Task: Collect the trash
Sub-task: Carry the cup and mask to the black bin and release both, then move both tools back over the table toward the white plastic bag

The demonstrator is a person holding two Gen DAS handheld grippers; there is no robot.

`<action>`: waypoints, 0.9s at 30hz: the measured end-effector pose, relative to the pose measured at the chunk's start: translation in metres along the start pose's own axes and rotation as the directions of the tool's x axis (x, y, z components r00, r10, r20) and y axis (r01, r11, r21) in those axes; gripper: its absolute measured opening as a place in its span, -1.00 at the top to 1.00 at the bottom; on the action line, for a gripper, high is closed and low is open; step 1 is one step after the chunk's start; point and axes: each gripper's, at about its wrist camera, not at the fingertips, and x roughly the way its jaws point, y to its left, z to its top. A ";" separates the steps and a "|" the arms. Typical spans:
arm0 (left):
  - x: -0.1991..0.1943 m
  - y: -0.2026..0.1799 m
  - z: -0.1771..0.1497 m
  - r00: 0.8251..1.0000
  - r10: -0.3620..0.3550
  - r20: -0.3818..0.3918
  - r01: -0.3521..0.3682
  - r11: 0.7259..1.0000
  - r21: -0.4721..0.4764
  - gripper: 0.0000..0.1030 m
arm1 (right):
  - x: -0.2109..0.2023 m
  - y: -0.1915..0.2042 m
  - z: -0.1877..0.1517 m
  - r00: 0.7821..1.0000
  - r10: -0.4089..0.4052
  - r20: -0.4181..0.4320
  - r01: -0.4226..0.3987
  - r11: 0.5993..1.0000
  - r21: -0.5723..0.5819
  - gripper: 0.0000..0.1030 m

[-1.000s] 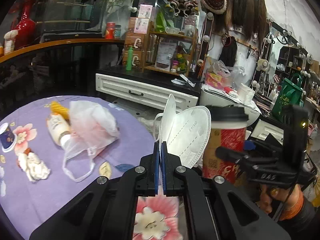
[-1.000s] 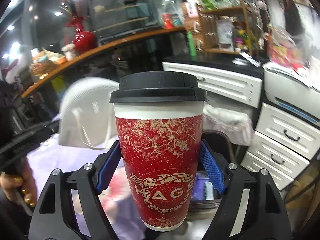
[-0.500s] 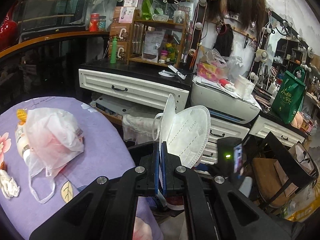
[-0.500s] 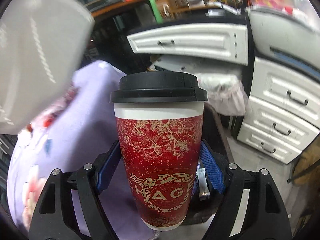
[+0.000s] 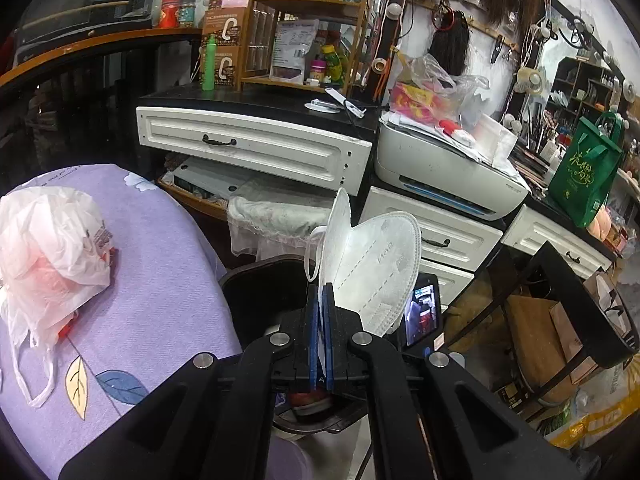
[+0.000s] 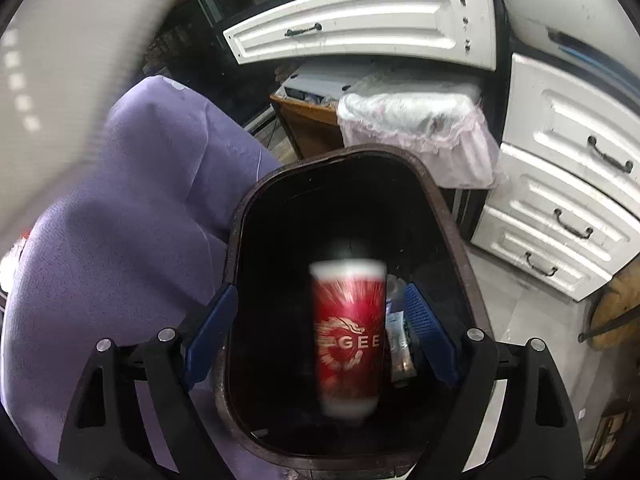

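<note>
Right wrist view: a red paper cup [image 6: 347, 334] with a white rim band appears blurred and upright inside the mouth of a dark trash bin [image 6: 236, 240], its long axis running vertically in the picture, rim toward the top. It sits between the 2 blue pads of the right gripper [image 6: 320, 332], but the jaws are spread wide and neither pad touches it, so it looks to be dropping free into the bin. Some small packaging lies deeper in the bin, just right of the cup.

Left wrist view: the left gripper [image 5: 320, 328] is pinched fully closed on the lower edge of a white folded face mask [image 5: 372, 264], held above the same bin [image 5: 248, 280]. The mask stands on edge, long axis pointing up and slightly right, with an ear loop hanging on its left side.

As a judgement, the mask is very light, soft and floppy; a pinch on its folded seam is enough, though it may cling to the pads on release. The cup seems light and easily crushed.

A purple floral tablecloth [image 5: 160, 272] lies left of the bin, carrying a white plastic bag [image 5: 48, 248]. White drawers [image 5: 256, 148] stand behind.
</note>
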 end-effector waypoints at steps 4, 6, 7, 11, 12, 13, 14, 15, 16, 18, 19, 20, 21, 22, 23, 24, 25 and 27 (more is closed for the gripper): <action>0.009 -0.003 0.000 1.000 0.004 -0.018 -0.004 1.000 0.007 0.94 | -0.019 -0.007 -0.003 0.999 0.002 0.034 -0.003 1.000 0.016 -0.64; 0.016 -0.005 -0.002 0.999 0.007 -0.037 -0.007 1.000 0.009 0.94 | -0.031 -0.013 -0.007 0.998 -0.009 0.055 0.007 0.999 0.034 -0.64; 0.020 -0.006 -0.004 0.999 0.010 -0.051 -0.010 1.000 0.012 0.94 | -0.039 -0.017 -0.010 0.998 -0.008 0.066 0.006 0.999 0.045 -0.64; 0.042 -0.011 -0.011 0.993 0.011 -0.114 -0.010 1.000 0.009 0.94 | -0.065 -0.030 -0.024 0.995 -0.044 0.088 0.039 0.997 0.069 -0.64; 0.047 -0.011 -0.013 0.992 0.011 -0.126 -0.010 1.000 0.007 0.94 | -0.074 -0.035 -0.030 0.994 -0.056 0.094 0.049 0.996 0.077 -0.64; 0.053 -0.012 -0.015 0.990 0.010 -0.141 -0.010 1.000 0.002 0.94 | -0.081 -0.039 -0.034 0.993 -0.064 0.099 0.056 0.995 0.084 -0.64; 0.058 -0.012 -0.017 0.988 0.008 -0.157 -0.009 1.000 -0.002 0.94 | -0.087 -0.043 -0.039 0.992 -0.072 0.104 0.063 0.994 0.091 -0.64; 0.062 -0.013 -0.019 0.986 0.007 -0.168 -0.008 1.000 -0.005 0.94 | -0.092 -0.046 -0.043 0.991 -0.078 0.106 0.068 0.993 0.095 -0.64; 0.068 -0.014 -0.020 0.984 0.006 -0.180 -0.007 1.000 -0.007 0.94 | -0.096 -0.050 -0.048 0.991 -0.085 0.108 0.074 0.992 0.100 -0.64; 0.076 -0.016 -0.023 0.980 0.008 -0.198 -0.009 1.000 -0.005 0.94 | -0.104 -0.058 -0.057 0.989 -0.099 0.107 0.086 0.989 0.119 -0.64; 0.080 -0.017 -0.024 0.978 0.010 -0.206 -0.010 1.000 -0.003 0.94 | -0.107 -0.062 -0.061 0.989 -0.102 0.106 0.088 0.988 0.129 -0.64; 0.084 -0.019 -0.025 0.976 0.012 -0.218 -0.012 1.000 0.001 0.94 | -0.110 -0.066 -0.065 0.989 -0.106 0.105 0.091 0.986 0.141 -0.64; 0.087 -0.019 -0.027 0.974 0.014 -0.226 -0.013 1.000 0.004 0.94 | -0.112 -0.068 -0.068 0.989 -0.108 0.104 0.091 0.984 0.152 -0.64; 0.091 -0.020 -0.028 0.971 0.017 -0.237 -0.016 1.000 0.006 0.94 | -0.114 -0.071 -0.071 0.989 -0.110 0.104 0.092 0.982 0.165 -0.64; 0.094 -0.021 -0.029 0.969 0.019 -0.247 -0.018 1.000 0.005 0.94 | -0.117 -0.074 -0.074 0.988 -0.113 0.104 0.093 0.980 0.177 -0.64; 0.096 -0.021 -0.031 0.967 0.018 -0.254 -0.018 1.000 0.003 0.94 | -0.119 -0.076 -0.077 0.987 -0.120 0.106 0.099 0.977 0.190 -0.64; 0.098 -0.020 -0.032 0.965 0.018 -0.261 -0.019 1.000 0.000 0.94 | -0.121 -0.078 -0.080 0.986 -0.128 0.105 0.106 0.975 0.198 -0.64; 0.100 -0.019 -0.033 0.963 0.013 -0.270 -0.015 1.000 -0.005 0.93 | -0.124 -0.081 -0.085 0.986 -0.135 0.102 0.111 0.971 0.212 -0.64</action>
